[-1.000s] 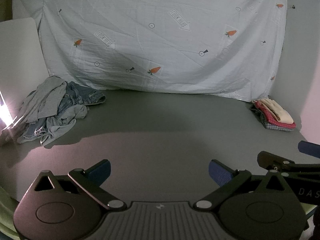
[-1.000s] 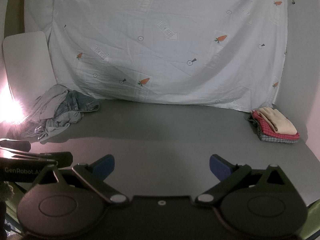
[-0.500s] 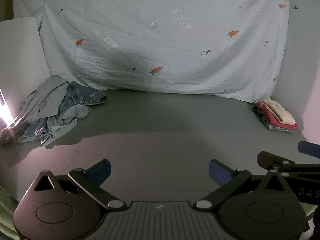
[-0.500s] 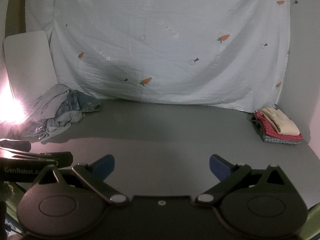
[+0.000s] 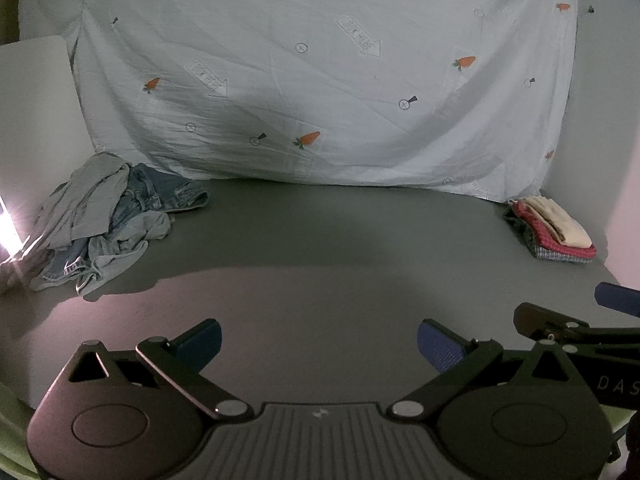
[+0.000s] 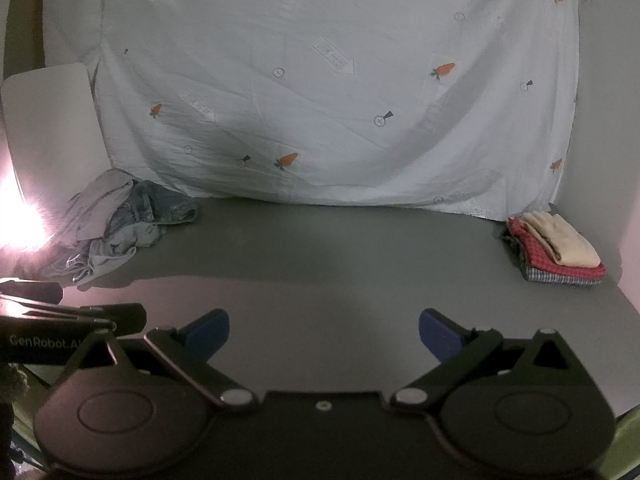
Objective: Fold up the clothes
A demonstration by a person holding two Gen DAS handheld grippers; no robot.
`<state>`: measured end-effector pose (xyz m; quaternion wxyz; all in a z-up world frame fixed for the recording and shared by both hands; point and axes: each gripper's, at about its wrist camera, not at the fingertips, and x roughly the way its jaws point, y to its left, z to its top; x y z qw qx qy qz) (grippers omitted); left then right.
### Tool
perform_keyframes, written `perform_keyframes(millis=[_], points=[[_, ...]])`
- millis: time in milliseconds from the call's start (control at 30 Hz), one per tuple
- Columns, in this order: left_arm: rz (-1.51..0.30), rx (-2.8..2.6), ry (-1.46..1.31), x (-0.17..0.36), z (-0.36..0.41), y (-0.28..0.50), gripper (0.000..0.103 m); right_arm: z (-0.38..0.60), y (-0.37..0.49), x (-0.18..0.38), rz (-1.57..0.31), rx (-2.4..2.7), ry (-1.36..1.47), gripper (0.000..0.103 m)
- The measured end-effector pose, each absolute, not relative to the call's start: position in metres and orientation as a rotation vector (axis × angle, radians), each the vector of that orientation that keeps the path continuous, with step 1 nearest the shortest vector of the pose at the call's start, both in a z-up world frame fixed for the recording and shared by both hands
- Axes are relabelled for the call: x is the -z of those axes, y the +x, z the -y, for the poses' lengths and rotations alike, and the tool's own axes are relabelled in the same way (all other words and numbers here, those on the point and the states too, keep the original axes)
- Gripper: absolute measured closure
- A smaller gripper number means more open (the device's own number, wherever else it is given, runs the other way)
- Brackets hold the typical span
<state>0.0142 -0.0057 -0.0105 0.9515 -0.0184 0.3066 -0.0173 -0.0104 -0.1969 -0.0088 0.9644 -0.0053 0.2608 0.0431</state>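
A crumpled heap of grey tops and blue jeans (image 5: 112, 216) lies at the table's far left, also in the right wrist view (image 6: 120, 220). A neat stack of folded clothes (image 5: 554, 232), cream on red on checked, sits at the far right, also in the right wrist view (image 6: 560, 246). My left gripper (image 5: 318, 344) is open and empty, hovering over the near middle of the grey table (image 5: 320, 248). My right gripper (image 6: 324, 336) is open and empty beside it; its finger shows at the right of the left wrist view (image 5: 560, 322).
A pale sheet printed with carrots and arrows (image 5: 320, 80) hangs behind the table. A white board (image 5: 28, 120) leans at the far left, with a bright light glare (image 6: 16, 220) beside it. The left gripper's finger (image 6: 72, 316) shows at the right wrist view's left edge.
Both cameras drifted slightly left; the scene shifted a little to the right in view. Both grippers stay open and empty. The clothes have not moved.
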Motion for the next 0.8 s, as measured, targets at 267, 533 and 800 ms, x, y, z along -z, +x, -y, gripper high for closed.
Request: perform_keyframes(millis=[267, 533, 800], points=[[-0.635, 0.036, -0.025, 0.009, 0.011, 0.018, 0.000, 0.204, -0.008, 0.011, -0.534, -0.093, 0.002, 0.000], [-0.650, 0.035, -0.014, 0.008, 0.016, 0.023, 0.000, 0.211, -0.006, 0.015, -0.549, -0.096, 0.017, 0.000], [-0.690, 0.038, -0.014, 0.014, 0.028, 0.033, 0.000, 0.224, 0.004, 0.023, -0.592, -0.104, 0.050, 0.000]])
